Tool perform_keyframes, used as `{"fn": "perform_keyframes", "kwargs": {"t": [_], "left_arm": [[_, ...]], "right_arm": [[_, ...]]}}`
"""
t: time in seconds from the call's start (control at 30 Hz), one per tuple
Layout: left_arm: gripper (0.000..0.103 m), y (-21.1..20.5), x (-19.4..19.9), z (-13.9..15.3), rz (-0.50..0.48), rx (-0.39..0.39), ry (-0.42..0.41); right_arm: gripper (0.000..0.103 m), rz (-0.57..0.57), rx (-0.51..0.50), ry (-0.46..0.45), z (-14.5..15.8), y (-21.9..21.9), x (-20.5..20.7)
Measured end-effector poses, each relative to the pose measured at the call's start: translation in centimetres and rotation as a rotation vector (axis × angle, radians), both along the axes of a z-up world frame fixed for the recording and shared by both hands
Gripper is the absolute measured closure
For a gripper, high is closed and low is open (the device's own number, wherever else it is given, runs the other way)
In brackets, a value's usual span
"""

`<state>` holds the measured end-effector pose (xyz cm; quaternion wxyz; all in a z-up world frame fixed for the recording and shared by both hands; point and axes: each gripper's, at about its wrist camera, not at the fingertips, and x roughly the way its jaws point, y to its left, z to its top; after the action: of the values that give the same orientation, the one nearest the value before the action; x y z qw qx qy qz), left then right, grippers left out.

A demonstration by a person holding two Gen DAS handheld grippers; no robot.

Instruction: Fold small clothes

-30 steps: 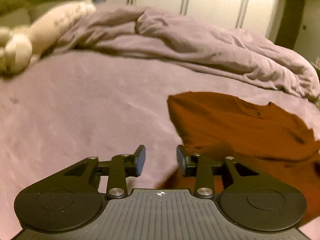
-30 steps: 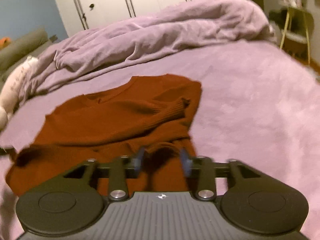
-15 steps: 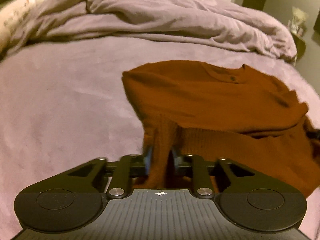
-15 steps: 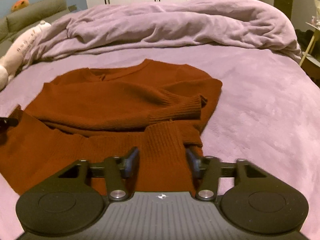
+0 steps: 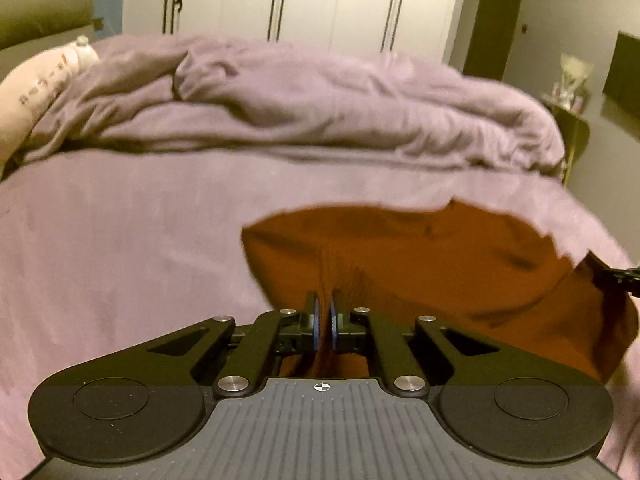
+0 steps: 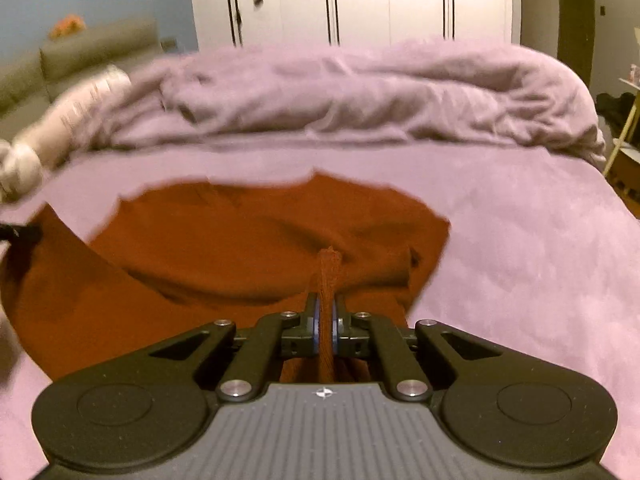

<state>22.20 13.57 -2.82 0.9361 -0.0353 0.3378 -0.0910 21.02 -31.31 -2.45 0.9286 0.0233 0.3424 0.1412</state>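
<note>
A rust-brown knit sweater [image 5: 440, 256] lies on the purple bed, its near hem raised off the cover. My left gripper [image 5: 323, 320] is shut on the hem at the sweater's left corner. My right gripper [image 6: 326, 320] is shut on the hem of the sweater [image 6: 248, 240] at its right corner, a ribbed fold sticking up between the pads. The tip of the right gripper shows at the right edge of the left wrist view [image 5: 618, 278], and the left gripper shows at the left edge of the right wrist view [image 6: 16, 234].
A bunched purple duvet [image 5: 320, 108] lies across the far side of the bed [image 5: 120, 240]. A cream plush toy [image 5: 36, 92] lies at the far left. White wardrobe doors [image 6: 360, 0] stand behind. A side table [image 5: 572, 120] stands to the right of the bed.
Both grippers have closed on the sweater's near hem and lifted it. The views have tilted up, showing more of the wardrobe and duvet.
</note>
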Motion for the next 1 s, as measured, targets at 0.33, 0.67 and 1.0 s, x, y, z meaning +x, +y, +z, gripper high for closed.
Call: {"fn": "perform_keyframes", "kwargs": {"t": [0.33, 0.67, 1.0], "left_arm": [[0.096, -0.3, 7.9, 1.1, 0.092, 0.051, -0.063], [0.079, -0.1, 10.1, -7.6, 0.013, 0.024, 0.160], [0.095, -0.1, 10.9, -6.5, 0.044, 0.034, 0.170]], "right_arm": [[0.098, -0.143, -0.027, -0.032, 0.4, 0.1, 8.6], [0.085, -0.094, -0.080, 0.141, -6.0, 0.7, 11.2], [0.098, -0.081, -0.184, 0.117, -5.5, 2.0, 11.9]]}}
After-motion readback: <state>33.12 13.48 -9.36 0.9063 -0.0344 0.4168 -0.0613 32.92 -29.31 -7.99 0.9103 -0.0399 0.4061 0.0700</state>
